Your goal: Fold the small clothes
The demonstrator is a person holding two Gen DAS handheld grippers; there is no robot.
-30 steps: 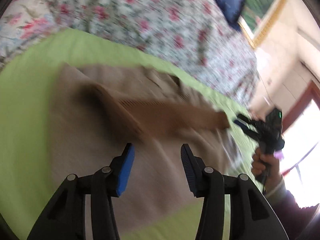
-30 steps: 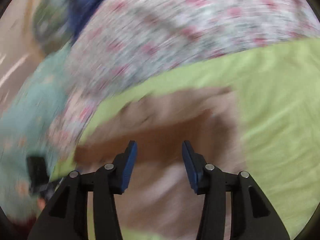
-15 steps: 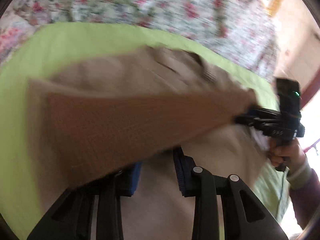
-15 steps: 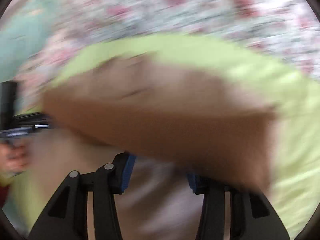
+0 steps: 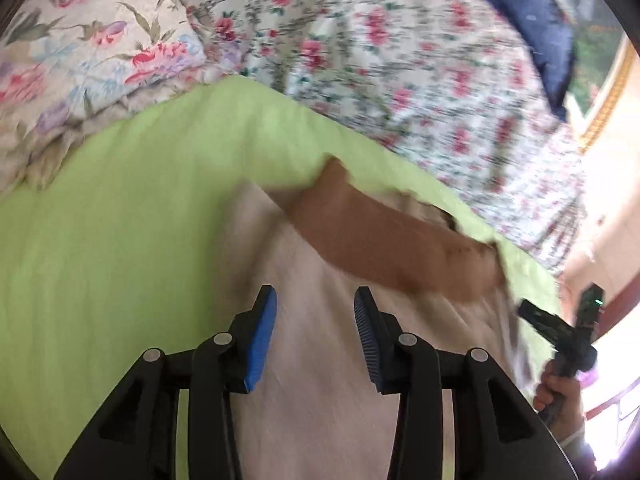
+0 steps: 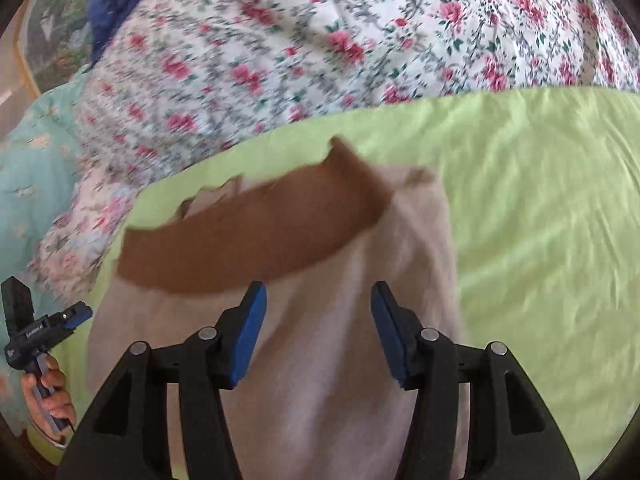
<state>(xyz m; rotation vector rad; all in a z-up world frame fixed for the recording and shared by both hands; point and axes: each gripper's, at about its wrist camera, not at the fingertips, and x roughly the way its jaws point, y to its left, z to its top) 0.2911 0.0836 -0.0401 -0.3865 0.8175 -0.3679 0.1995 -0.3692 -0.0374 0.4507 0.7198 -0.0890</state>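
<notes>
A beige garment (image 5: 320, 360) with a brown ribbed waistband (image 5: 392, 248) lies folded on a lime-green sheet (image 5: 120, 240). It also shows in the right wrist view (image 6: 340, 340), the waistband (image 6: 248, 240) lying across its far end. My left gripper (image 5: 316, 336) is open and empty above the beige cloth. My right gripper (image 6: 318, 328) is open and empty above the same cloth. Each gripper shows in the other's view, the right one (image 5: 560, 332) at right, the left one (image 6: 44, 328) at left.
A floral bedspread (image 6: 360, 40) lies beyond the green sheet (image 6: 540, 220). A floral pillow (image 5: 80, 60) is at far left, a dark blue cushion (image 5: 532, 12) and a framed picture (image 5: 608, 72) at far right. A teal cloth (image 6: 32, 168) lies at left.
Both grippers closed on the waistband edge, carried it over the garment to the far end, then opened and let go. The waistband now lies across the far part of the beige cloth.
</notes>
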